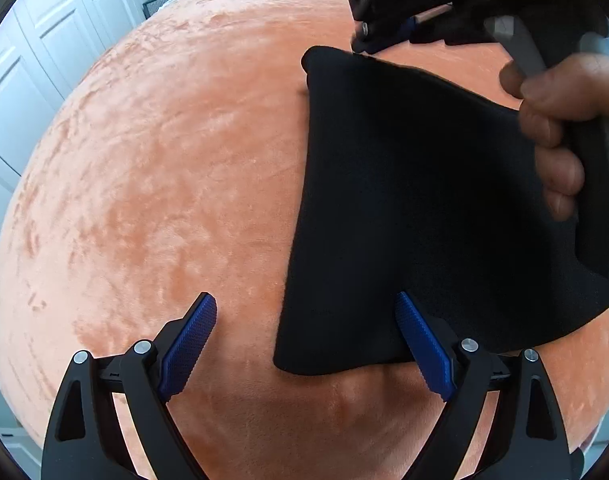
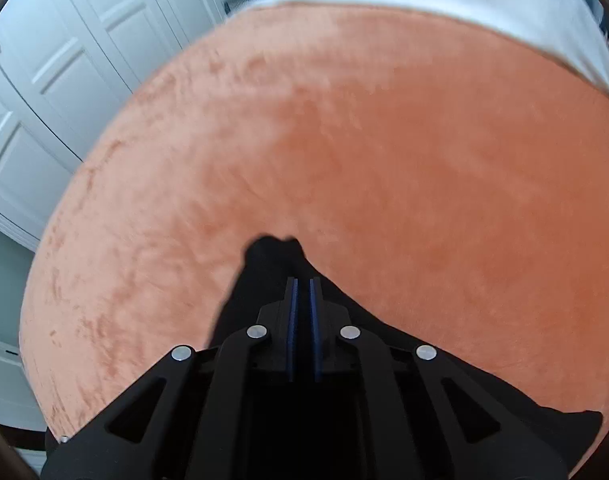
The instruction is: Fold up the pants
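No legible text, label, brand mark, number or sign found in either wrist view. Small red items at the top edge of both views are too blurred to read.
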The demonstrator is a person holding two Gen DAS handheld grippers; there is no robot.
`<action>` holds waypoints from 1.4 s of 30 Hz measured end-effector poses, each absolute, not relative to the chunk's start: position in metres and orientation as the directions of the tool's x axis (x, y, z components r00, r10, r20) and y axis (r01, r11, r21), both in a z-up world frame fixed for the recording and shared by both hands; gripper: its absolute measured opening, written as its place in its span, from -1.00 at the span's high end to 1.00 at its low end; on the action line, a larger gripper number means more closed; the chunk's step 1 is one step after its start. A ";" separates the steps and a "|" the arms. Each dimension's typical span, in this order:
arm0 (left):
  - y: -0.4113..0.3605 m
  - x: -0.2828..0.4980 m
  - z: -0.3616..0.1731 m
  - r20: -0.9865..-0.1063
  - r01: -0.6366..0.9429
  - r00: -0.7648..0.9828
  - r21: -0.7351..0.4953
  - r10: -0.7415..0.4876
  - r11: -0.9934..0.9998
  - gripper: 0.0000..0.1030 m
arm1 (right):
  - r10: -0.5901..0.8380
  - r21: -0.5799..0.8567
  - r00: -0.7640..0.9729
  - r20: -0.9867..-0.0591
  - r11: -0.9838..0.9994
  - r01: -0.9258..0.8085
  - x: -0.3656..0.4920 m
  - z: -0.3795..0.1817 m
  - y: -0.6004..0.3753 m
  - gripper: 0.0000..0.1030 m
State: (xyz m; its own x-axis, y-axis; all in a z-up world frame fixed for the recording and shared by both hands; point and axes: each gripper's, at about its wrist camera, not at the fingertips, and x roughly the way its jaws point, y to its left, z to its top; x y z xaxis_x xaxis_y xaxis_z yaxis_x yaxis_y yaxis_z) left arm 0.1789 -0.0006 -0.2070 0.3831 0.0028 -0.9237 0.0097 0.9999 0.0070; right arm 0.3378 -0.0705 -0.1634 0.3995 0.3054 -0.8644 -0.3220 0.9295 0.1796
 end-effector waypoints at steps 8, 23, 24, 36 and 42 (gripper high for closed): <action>-0.002 0.184 -0.206 -0.922 0.014 0.387 0.042 0.033 0.999 -0.86 | 0.270 0.202 0.459 -0.846 0.960 -0.192 0.355 -0.173 -0.099 0.59; 0.002 0.163 -0.161 -0.902 -0.035 0.431 0.022 0.034 0.999 -0.83 | 0.123 0.292 0.517 -0.847 0.920 0.260 0.090 -0.178 -0.360 -0.04; 0.000 0.160 -0.159 -0.904 -0.045 0.425 0.020 0.037 0.999 -0.83 | 0.124 0.282 0.515 -0.848 0.928 0.242 0.094 -0.181 -0.354 -0.03; -0.033 0.149 -0.146 -0.902 0.013 0.430 0.054 0.043 0.998 -0.83 | 0.201 0.281 0.555 -0.807 0.958 0.061 0.119 -0.162 -0.305 0.80; -0.044 0.149 -0.154 -0.904 0.048 0.424 0.085 0.056 0.995 -0.83 | 0.231 0.365 0.492 -0.839 0.910 0.195 0.098 -0.200 -0.344 0.85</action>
State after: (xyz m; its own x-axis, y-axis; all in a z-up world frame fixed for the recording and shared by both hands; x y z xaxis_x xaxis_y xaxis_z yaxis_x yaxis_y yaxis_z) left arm 0.1491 -0.0441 -0.1542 0.4238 0.0565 -0.9040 0.0483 0.9952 0.0848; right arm 0.0978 -0.3437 -0.2003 0.4920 0.2306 -0.8395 0.1954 0.9104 0.3646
